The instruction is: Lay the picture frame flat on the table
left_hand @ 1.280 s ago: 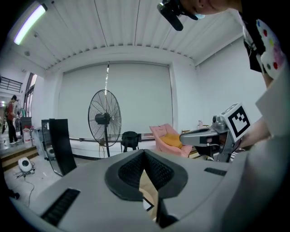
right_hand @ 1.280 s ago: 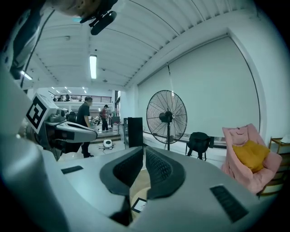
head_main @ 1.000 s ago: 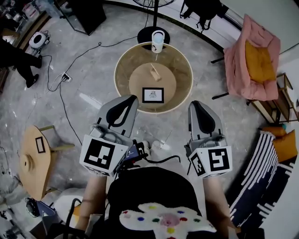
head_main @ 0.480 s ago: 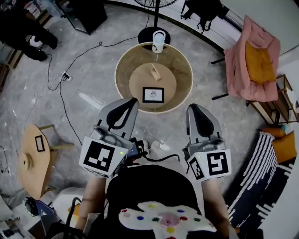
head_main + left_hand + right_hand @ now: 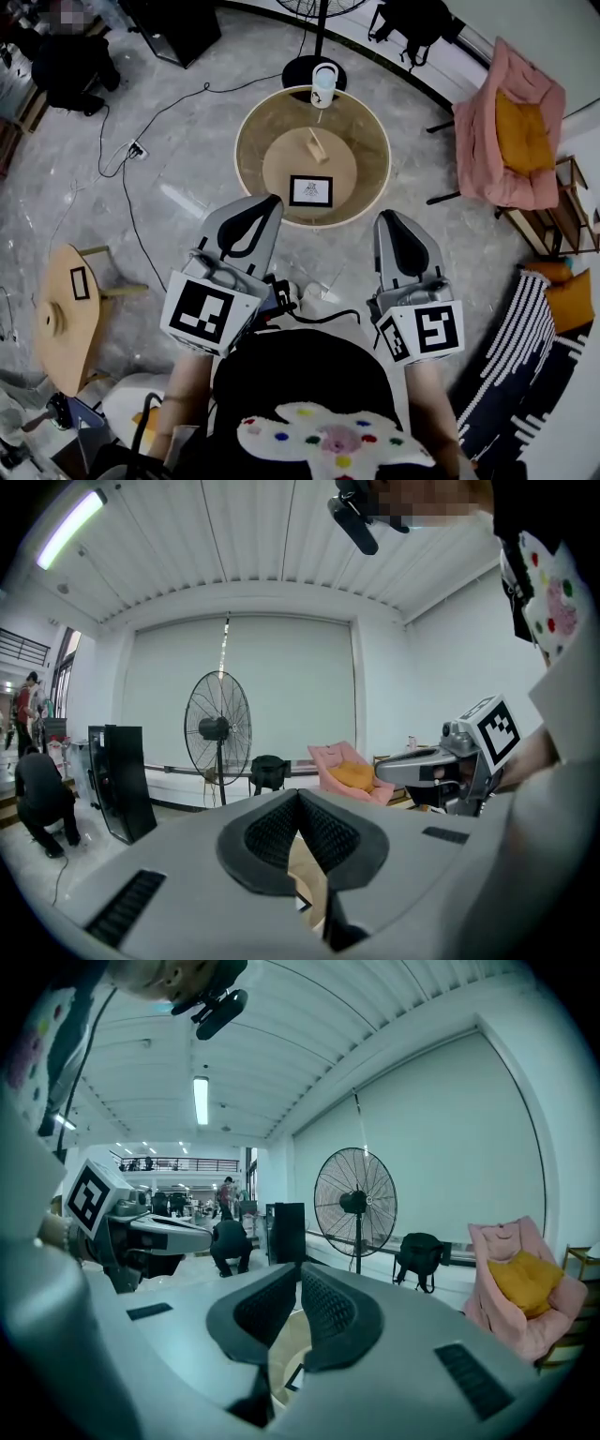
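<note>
Head view, hard to tell: whether the picture frame lies flat or leans.
Head view, frame: black-edged, white picture, middle of the round desk, upper centre.
Head view, grippers: left gripper and right gripper well short of it.
Left gripper view: left gripper clenched, empty; frame mostly hidden behind it.
Right gripper view: right gripper closed to a slit, empty.

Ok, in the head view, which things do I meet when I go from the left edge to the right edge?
Small wooden side table → left gripper → picture frame → right gripper → pink armchair.
</note>
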